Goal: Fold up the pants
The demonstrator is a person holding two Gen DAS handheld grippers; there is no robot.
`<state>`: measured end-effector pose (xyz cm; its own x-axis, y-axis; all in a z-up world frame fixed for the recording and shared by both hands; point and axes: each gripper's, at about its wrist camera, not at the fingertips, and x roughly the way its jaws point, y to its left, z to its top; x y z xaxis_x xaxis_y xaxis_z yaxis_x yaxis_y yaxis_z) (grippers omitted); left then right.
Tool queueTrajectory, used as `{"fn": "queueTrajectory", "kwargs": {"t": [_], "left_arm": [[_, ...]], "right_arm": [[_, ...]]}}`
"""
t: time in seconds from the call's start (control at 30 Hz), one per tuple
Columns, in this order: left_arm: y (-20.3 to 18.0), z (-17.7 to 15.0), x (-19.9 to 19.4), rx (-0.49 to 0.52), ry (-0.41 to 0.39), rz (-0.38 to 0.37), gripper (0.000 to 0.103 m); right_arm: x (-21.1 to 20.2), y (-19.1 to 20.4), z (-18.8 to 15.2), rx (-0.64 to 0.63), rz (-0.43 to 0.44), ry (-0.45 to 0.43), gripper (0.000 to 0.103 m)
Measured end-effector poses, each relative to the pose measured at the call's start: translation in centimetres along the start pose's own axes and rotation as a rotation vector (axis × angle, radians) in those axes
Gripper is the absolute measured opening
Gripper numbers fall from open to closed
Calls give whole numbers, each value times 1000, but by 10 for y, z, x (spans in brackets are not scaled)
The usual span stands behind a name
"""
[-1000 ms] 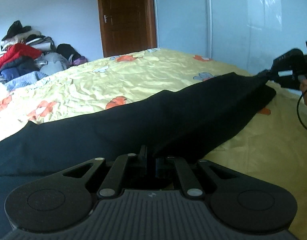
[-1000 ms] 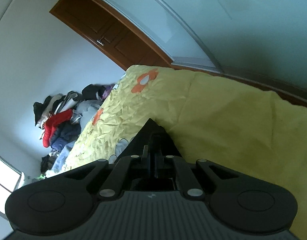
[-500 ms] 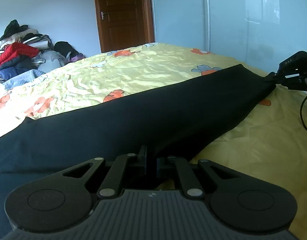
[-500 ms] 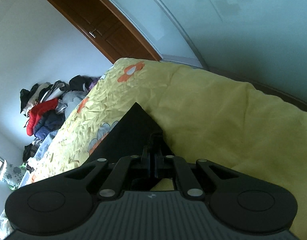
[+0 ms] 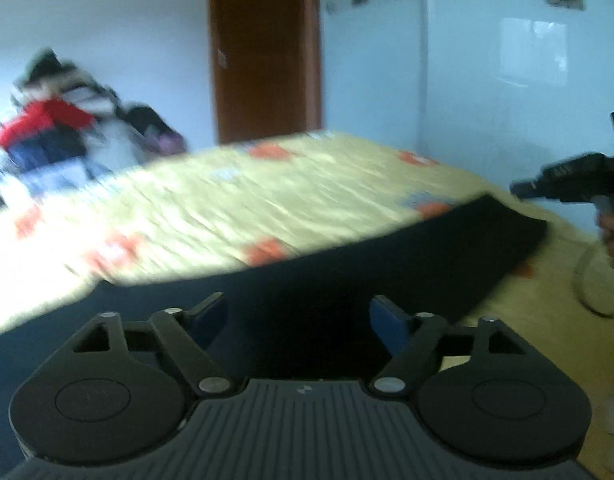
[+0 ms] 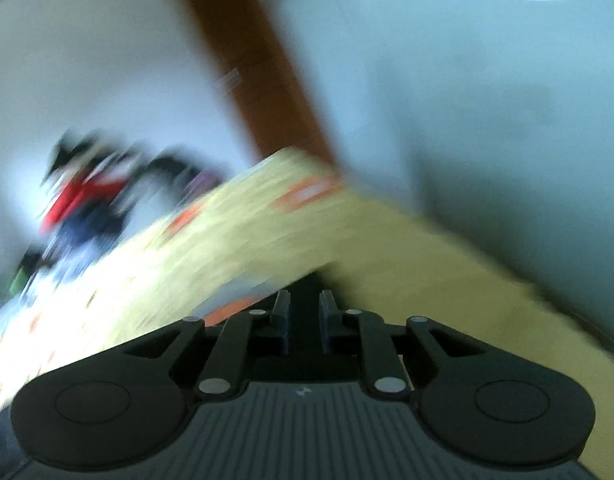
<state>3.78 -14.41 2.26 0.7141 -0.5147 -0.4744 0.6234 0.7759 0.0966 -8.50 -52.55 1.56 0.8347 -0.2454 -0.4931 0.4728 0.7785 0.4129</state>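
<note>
Both claws are letting go. The left gripper (image 5: 297, 316) has its jaws opening wide, nothing pinched, the long black fabric pants (image 5: 387, 272) lying flat just ahead of and beneath its blue pads (image 5: 387, 322). The right gripper (image 6: 305, 312) shows a narrow gap, jaws opening, dark cloth just ahead of them (contact too blurred to tell). A second ago each was clamped on a pants edge held taut above the yellow floral bedsheet (image 5: 235, 208); this fold looks laid.

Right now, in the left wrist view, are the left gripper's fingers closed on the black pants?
No: the left gripper is opening, fingers wide apart, with the black pants lying flat beyond them.
</note>
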Motion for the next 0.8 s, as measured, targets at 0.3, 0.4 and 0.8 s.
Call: {"fn": "queueTrajectory", "kwargs": {"t": [0.3,0.4,0.8], "left_arm": [[52,-2,85,-17,285,124,78],[69,-1,102,-96,293,113,80],[47,13,102,-60,262,85,74]], "right_arm": [[92,97,-25,-404,135,327,15],[103,99,-21,-420,118,324,14],[84,167,-39,-602,302,342,16]]}}
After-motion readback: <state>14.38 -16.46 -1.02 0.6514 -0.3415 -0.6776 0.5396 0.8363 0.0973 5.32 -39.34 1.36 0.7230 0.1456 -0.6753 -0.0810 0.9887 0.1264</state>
